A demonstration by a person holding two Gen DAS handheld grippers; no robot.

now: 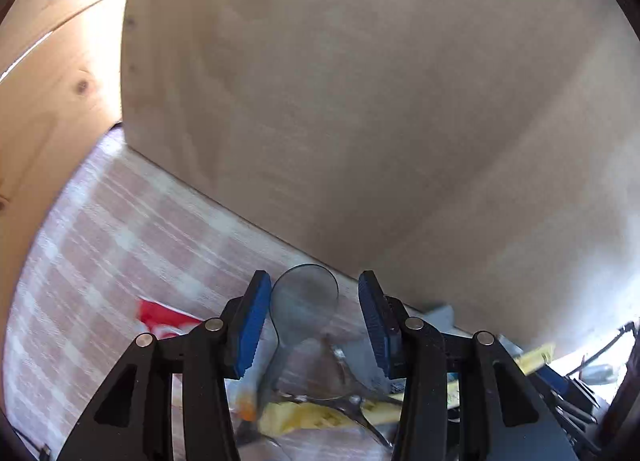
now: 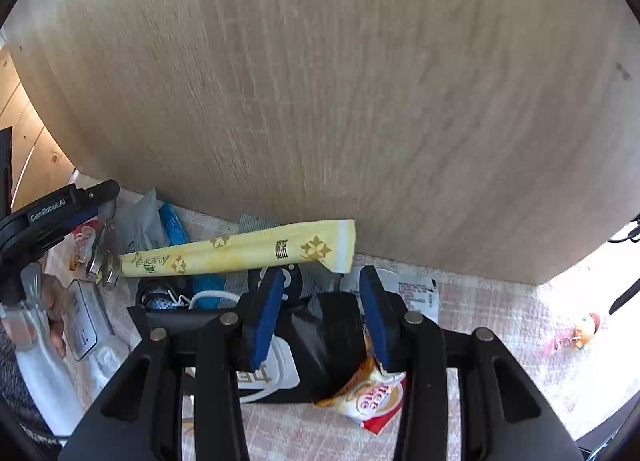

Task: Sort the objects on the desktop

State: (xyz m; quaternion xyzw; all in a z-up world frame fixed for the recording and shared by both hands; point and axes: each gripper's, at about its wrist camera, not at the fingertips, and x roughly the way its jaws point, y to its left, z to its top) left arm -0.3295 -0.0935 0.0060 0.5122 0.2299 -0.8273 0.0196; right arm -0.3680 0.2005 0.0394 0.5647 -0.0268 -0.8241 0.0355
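Observation:
In the left wrist view my left gripper is shut on a pair of clear-lensed glasses. One round lens stands up between the blue pads and the metal frame trails below. The right wrist view shows the same left gripper at the left with the glasses hanging under it. My right gripper is shut on a crinkled black object that fills the gap between its pads. Both grippers point down at a pile of small items on a pink checked cloth.
A pale wooden panel rises close behind the pile. Around it lie a yellow chopstick sleeve, a blue packet, a white charger, a creamer sachet and a white case. A small toy figure sits far right.

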